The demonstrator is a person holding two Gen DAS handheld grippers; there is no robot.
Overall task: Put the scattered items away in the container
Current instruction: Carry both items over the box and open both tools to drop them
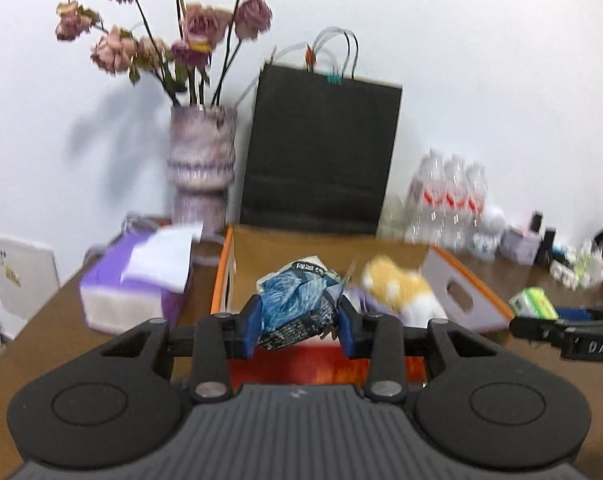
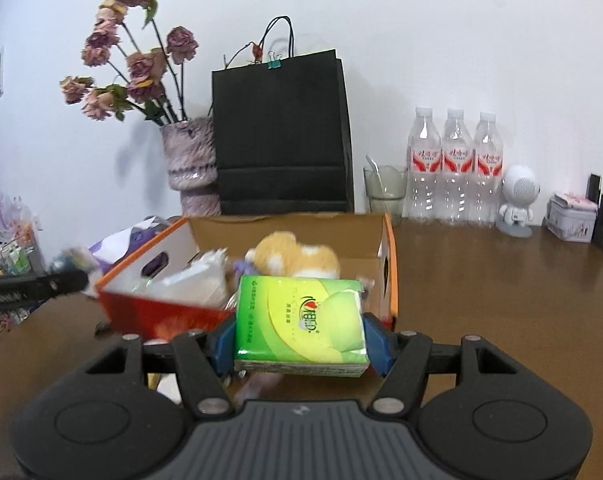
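My left gripper (image 1: 297, 330) is shut on a crumpled blue and white snack packet (image 1: 295, 304), held just in front of the open orange cardboard box (image 1: 467, 292). A yellow and white plush toy (image 1: 397, 284) lies inside the box. My right gripper (image 2: 301, 344) is shut on a green tissue pack (image 2: 301, 322), also raised before the box (image 2: 389, 264), with the plush toy (image 2: 297, 258) and a white bag (image 2: 199, 280) inside. The right gripper and its green pack (image 1: 533, 306) show at the right edge of the left wrist view.
A purple tissue box (image 1: 137, 280) sits left of the orange box. Behind stand a vase of dried roses (image 2: 191, 160), a black paper bag (image 2: 281, 132), a glass (image 2: 385, 190), three water bottles (image 2: 455, 168), a white figurine (image 2: 517, 200) and a tin (image 2: 573, 220).
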